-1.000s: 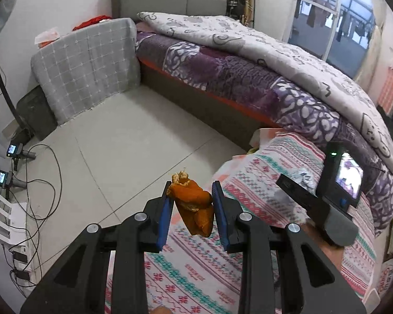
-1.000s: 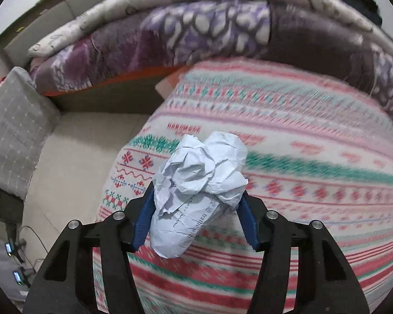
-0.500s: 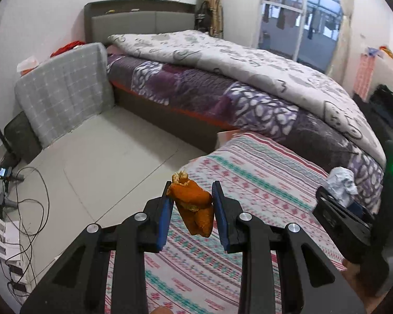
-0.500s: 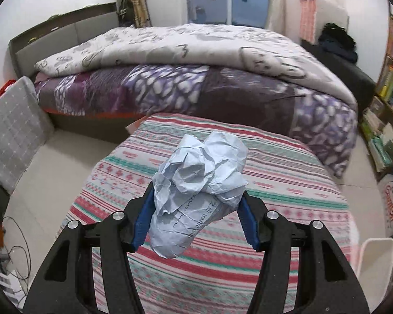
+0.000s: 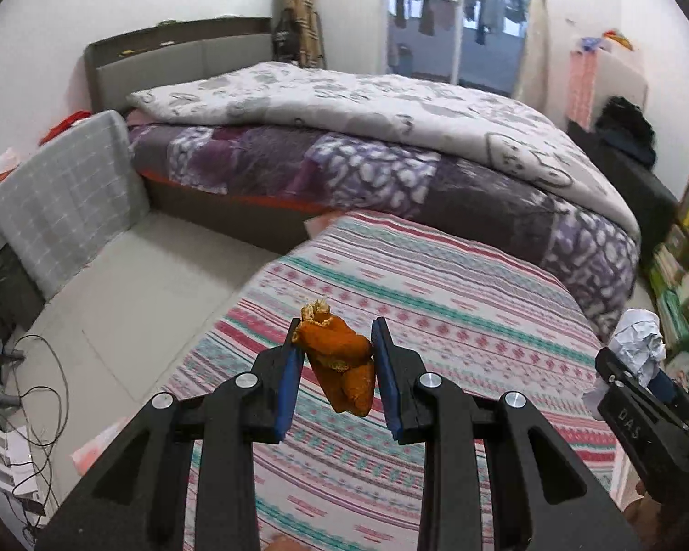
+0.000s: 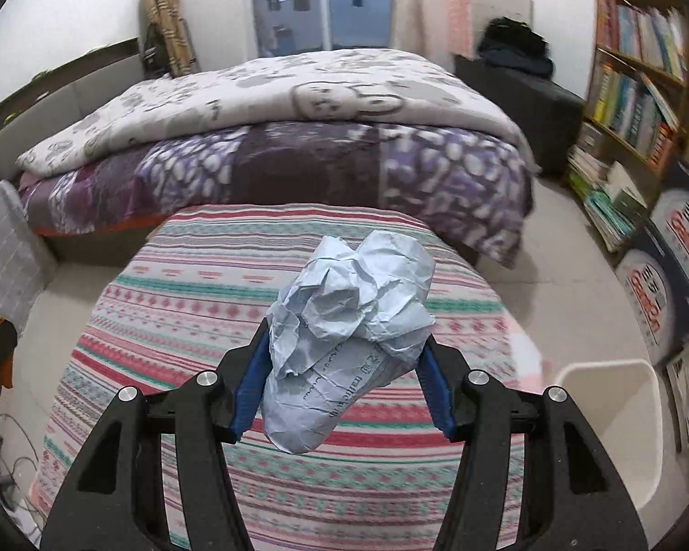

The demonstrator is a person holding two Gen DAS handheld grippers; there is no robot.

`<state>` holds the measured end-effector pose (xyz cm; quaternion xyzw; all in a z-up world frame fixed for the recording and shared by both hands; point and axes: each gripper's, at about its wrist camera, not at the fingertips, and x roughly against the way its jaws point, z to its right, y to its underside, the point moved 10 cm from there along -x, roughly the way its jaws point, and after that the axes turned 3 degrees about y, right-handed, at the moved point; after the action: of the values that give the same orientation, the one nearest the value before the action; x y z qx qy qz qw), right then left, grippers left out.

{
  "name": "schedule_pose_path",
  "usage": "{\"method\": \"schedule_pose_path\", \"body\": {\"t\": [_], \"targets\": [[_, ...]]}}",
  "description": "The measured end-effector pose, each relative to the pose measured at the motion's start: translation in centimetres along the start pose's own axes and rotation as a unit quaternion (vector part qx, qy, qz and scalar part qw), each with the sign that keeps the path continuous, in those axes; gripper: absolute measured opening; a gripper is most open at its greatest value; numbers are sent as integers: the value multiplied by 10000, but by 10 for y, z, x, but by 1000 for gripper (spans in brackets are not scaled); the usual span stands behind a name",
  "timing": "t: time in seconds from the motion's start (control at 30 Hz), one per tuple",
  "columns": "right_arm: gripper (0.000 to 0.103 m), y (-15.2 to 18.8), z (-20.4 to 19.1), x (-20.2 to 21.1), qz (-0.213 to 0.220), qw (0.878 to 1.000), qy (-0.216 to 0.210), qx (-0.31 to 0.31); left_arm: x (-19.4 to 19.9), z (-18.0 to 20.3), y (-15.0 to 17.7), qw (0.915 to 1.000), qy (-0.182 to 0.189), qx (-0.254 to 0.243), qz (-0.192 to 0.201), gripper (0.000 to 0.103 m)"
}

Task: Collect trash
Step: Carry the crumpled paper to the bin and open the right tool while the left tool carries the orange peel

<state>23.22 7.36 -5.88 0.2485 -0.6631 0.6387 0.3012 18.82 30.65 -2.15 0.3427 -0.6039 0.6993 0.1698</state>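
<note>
My left gripper (image 5: 334, 348) is shut on an orange peel (image 5: 340, 365) and holds it above the striped tablecloth (image 5: 436, 303). My right gripper (image 6: 344, 349) is shut on a crumpled paper ball (image 6: 344, 335), also held above the cloth. The right gripper with its paper (image 5: 638, 344) shows at the right edge of the left wrist view. A white bin (image 6: 620, 408) stands on the floor at the table's right, open side up.
A bed with a purple and white quilt (image 5: 367, 137) lies behind the table. A grey cushion (image 5: 64, 193) leans at the left wall. Cables (image 5: 18, 395) lie on the floor at left. Bookshelves (image 6: 638, 78) and boxes (image 6: 675, 266) line the right side.
Both grippers have risen and swung right with their loads. The view now takes in the whole table, and the white bin has come into the right wrist view.
</note>
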Motion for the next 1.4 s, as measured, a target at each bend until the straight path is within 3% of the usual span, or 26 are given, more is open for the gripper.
{"method": "schedule_pose_path", "body": {"t": [0.27, 0.63, 0.73, 0.97, 1.4], "targets": [[56, 11, 66, 3, -6, 9989, 292, -366, -4, 54, 20, 9987, 183, -465, -36, 30], [56, 30, 131, 0, 247, 9953, 752, -563, -2, 100, 33, 9971, 465, -609, 9, 30], [56, 34, 143, -6, 75, 9951, 672, -721, -1, 107, 34, 9969, 494, -614, 60, 30], [56, 21, 171, 6, 363, 9920, 885, -826, 8, 130, 31, 9957, 630, -647, 210, 30], [56, 22, 218, 14, 364, 9859, 1119, -1189, 16, 177, 42, 9922, 808, -903, 292, 30]]}}
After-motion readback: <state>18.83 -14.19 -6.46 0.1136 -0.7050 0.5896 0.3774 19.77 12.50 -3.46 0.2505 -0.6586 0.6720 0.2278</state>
